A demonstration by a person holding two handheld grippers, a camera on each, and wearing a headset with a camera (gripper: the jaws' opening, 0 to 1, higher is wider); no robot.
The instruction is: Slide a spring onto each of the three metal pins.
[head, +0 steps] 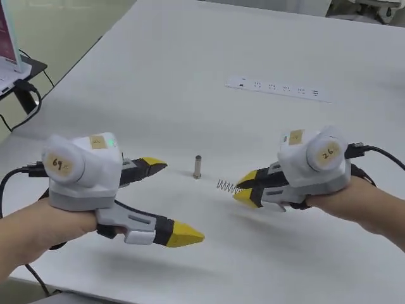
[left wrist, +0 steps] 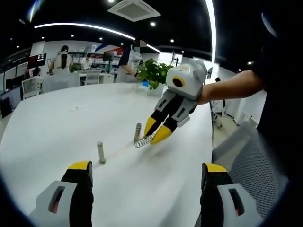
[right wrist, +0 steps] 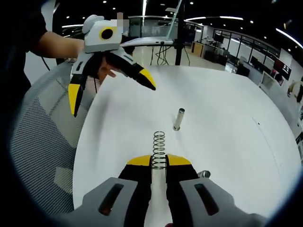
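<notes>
One spring [head: 226, 185] is pinched between the fingers of my right gripper [head: 239, 190] at mid-frame in the head view, just right of the upright pin [head: 197, 167] on the counter [head: 190, 76]; the fingers of my left gripper [head: 180, 201] are spread wide

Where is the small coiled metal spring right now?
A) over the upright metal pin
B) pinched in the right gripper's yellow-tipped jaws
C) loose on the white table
B: the small coiled metal spring sticks out from the shut yellow tips of the right gripper, apart from the upright metal pin.
</notes>
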